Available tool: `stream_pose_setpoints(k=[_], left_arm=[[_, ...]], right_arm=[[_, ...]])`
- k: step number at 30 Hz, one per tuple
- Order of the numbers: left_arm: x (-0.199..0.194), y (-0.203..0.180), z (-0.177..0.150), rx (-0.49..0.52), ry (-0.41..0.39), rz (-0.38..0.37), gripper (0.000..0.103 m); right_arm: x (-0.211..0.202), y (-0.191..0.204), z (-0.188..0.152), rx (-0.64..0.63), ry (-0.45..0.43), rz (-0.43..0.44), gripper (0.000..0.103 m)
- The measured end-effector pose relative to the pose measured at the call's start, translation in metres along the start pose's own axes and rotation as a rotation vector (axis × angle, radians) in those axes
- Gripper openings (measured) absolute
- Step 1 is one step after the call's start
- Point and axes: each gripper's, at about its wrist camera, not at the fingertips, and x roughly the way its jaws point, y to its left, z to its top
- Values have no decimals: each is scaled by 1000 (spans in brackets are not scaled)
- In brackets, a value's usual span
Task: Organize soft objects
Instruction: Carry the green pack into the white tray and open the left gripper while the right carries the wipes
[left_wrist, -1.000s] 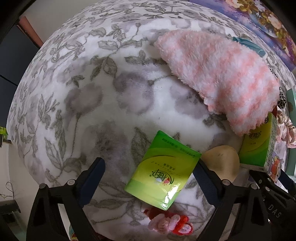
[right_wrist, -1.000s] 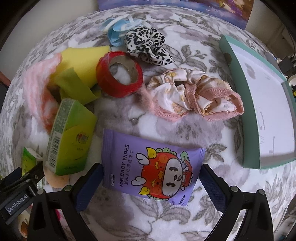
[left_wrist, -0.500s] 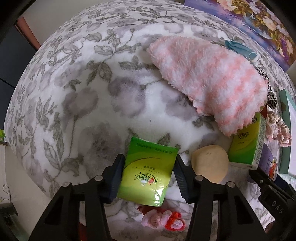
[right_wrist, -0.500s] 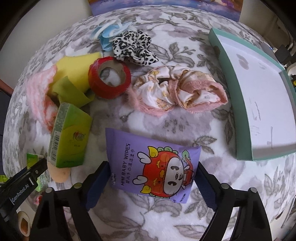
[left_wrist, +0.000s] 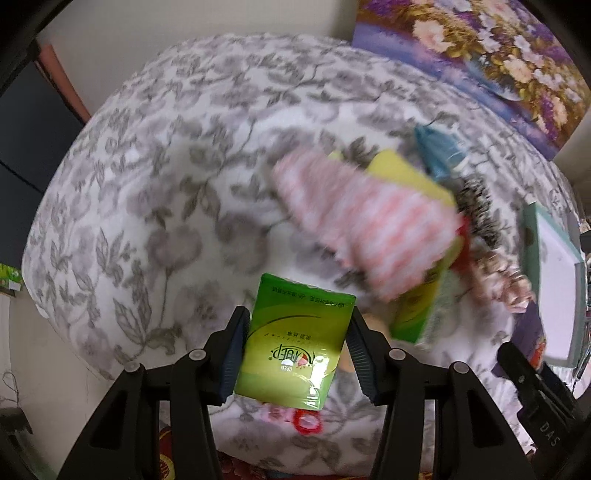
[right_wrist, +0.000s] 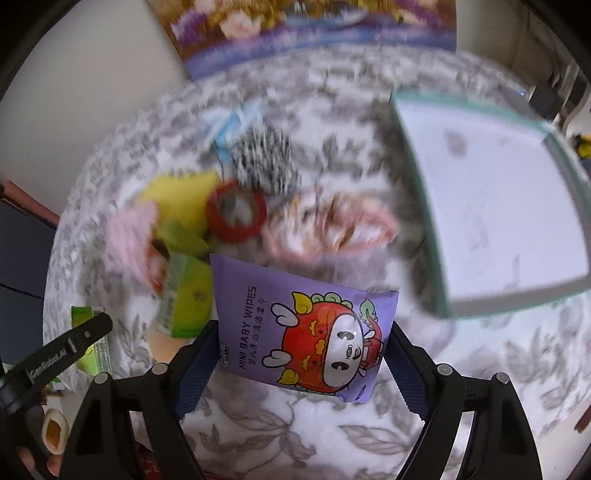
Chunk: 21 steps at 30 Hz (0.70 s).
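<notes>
Both packs are now riding clear of the floral blanket (left_wrist: 155, 206), where a second ago they were lying flat between open jaws. Left gripper (left_wrist: 295, 354) is clamping the green tissue pack (left_wrist: 295, 339) by its long sides, its long axis running away from the camera, the "OPEN" flap end nearest. Right gripper (right_wrist: 301, 354) is pinching the purple baby wipes pack (right_wrist: 306, 325) across its width, long axis tilting down to the right. Blur is hiding the contact, but the wipes seem held near one end, so the slick, sagging film could be slipping out on the way to the teal tray (right_wrist: 421, 206).
</notes>
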Motion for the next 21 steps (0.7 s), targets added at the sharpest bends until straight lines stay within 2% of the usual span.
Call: stream_pose_setpoints(k=[5,10,15,21], left_arm=[[-32,-28,15,30,-36,2,54],[-53,-62,24,31,-62,-19,54],[-63,-110,26,58,-70,-55,54],[-54,-170,26,132,-63,-82,54]], right_arm=[[-34,-15,16,12,-90,-107,87],[-63,-53,41,74,-136,-204,87],[-67,-97,54,150,-164,-284,88],[-54,-144,65,222,-138,-351,89]])
